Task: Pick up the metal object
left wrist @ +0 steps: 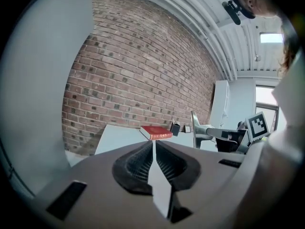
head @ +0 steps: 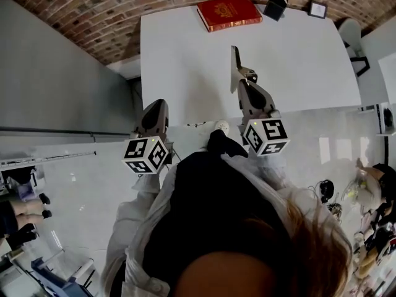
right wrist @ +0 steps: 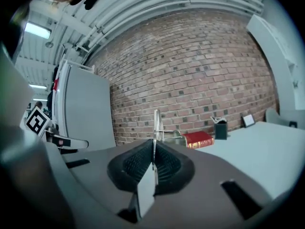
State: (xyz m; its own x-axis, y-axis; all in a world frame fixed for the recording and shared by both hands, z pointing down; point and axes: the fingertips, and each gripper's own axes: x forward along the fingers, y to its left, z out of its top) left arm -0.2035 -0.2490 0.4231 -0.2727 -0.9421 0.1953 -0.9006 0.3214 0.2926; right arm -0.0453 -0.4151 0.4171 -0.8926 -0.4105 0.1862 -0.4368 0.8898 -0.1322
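The metal object [head: 236, 67] is a thin grey plate with a bent foot, standing upright over the near part of the white table [head: 185, 54]. My right gripper [head: 246, 82] is shut on its lower end. In the right gripper view the plate [right wrist: 156, 125] rises on edge from between the closed pads of the right gripper [right wrist: 154, 144]. From the left gripper view, the metal object [left wrist: 195, 132] shows at the right with the right gripper behind it. My left gripper [head: 156, 107] hangs at the table's near left edge, shut and empty, its pads [left wrist: 143, 159] meeting.
A red book [head: 229, 12] lies at the table's far edge by the brick wall. A black box [head: 275, 6] and a small frame [head: 317, 8] stand to its right. A grey wall panel runs along the left side.
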